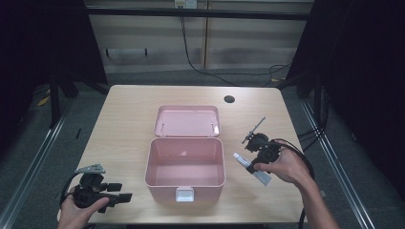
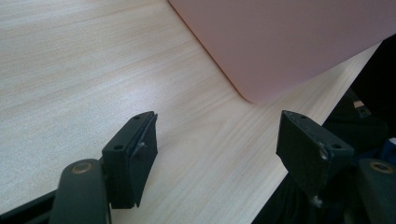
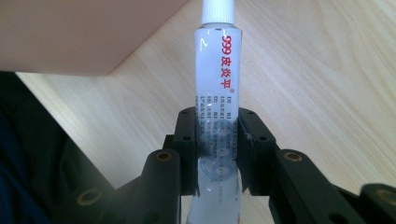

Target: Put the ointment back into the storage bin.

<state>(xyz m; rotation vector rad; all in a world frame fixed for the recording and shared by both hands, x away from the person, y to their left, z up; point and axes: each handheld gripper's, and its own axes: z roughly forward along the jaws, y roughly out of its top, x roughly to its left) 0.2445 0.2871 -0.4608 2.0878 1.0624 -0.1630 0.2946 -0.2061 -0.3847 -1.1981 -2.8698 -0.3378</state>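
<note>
Ointment tube point(image 3: 216, 93), white with a ribbed white cap and red lettering, is what we are holding: the right gripper point(image 3: 216, 149) is clamping its fingers point(image 3: 187, 140) on the lower half of the body, and the capped end is sticking well out ahead of them. In the high view we are carrying the tube point(image 1: 251, 169) just above the desk point(image 1: 124, 119), to the right of the open pink box point(image 1: 185, 164), near its right wall but apart from it. The box lid point(image 1: 187, 120) is lying flat behind the box, and the white latch point(image 1: 185, 194) is facing us at the front.

Our left gripper point(image 1: 125, 193) is resting low by the near left corner of the desk; in its own view its fingers point(image 2: 133, 154) are standing wide apart with nothing between them, and the pink box corner point(image 2: 280, 46) is just ahead.

We are judging that the tube belongs in the box, and the risks are following from how we are gripping it. A soft tube can flatten and slide between the pads — it might tip cap-down or drop out before it is over the opening. The long free end could also catch the rim as we are swinging across, nudging the light box, which nothing is steadying. Squeezing harder to stop a slip might strain the cap.
</note>
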